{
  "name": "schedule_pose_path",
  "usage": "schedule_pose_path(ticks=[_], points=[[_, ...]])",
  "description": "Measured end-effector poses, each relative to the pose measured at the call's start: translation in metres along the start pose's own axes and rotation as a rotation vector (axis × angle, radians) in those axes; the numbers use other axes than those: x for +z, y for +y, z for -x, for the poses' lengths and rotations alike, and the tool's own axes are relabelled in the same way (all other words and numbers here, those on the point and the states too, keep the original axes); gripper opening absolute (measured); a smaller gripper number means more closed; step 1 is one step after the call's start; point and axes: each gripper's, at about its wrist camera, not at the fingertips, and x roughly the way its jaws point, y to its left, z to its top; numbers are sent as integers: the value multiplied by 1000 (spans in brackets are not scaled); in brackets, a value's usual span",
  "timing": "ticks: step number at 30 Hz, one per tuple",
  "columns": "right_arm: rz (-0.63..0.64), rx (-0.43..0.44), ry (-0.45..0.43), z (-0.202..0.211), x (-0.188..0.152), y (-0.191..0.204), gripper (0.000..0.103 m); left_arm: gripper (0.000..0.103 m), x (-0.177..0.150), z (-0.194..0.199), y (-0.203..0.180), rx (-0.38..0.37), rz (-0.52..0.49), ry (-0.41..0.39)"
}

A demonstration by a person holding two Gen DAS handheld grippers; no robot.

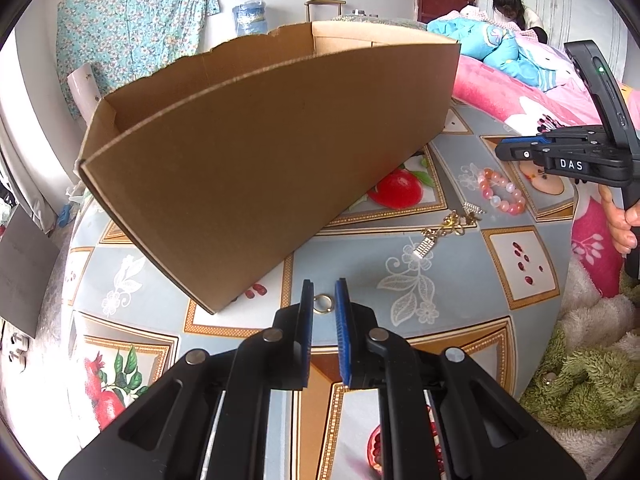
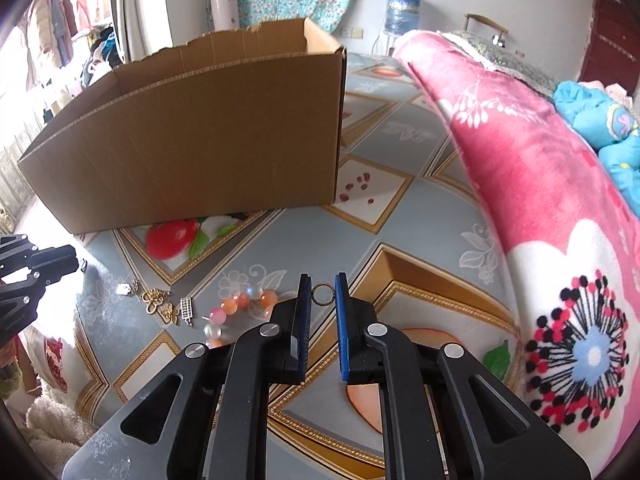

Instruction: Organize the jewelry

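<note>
Both grippers straddle a ring apiece, fingers narrowly parted and not yet gripping: left gripper point(image 1: 324, 300) around a gold ring point(image 1: 323, 304), right gripper point(image 2: 323, 294) around a bronze ring point(image 2: 322, 294), both flat on the counter point(image 1: 360, 256), cardboard box point(image 1: 256, 152) near, likely the destination.

The black left gripper point(image 1: 324, 292) points toward twelve o'clock, its blue-padded fingers point(image 1: 342, 320) slightly parted. The black right gripper point(image 2: 323, 290) is posed likewise, fingers point(image 2: 341, 320) narrowly apart, its handle held by a bare hand point(image 1: 624, 220).
</note>
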Motion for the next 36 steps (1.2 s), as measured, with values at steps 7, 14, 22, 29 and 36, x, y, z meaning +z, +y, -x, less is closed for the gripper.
schedule_pose_path(ticks=[7, 14, 22, 29, 36], points=[[11, 8, -53, 21, 2, 2, 10, 10, 2, 12, -3, 2, 0, -18], [24, 35, -61, 26, 2, 8, 10, 33, 4, -2, -3, 2, -27, 27], [14, 67, -51, 16, 6, 6, 10, 31, 2, -13, 7, -32, -72, 56], [23, 83, -47, 8, 10, 10, 10, 16, 5, -16, 17, -153, -168, 72], [2, 61, -55, 7, 16, 11, 10, 12, 12, -20, 32, -284, -245, 107]])
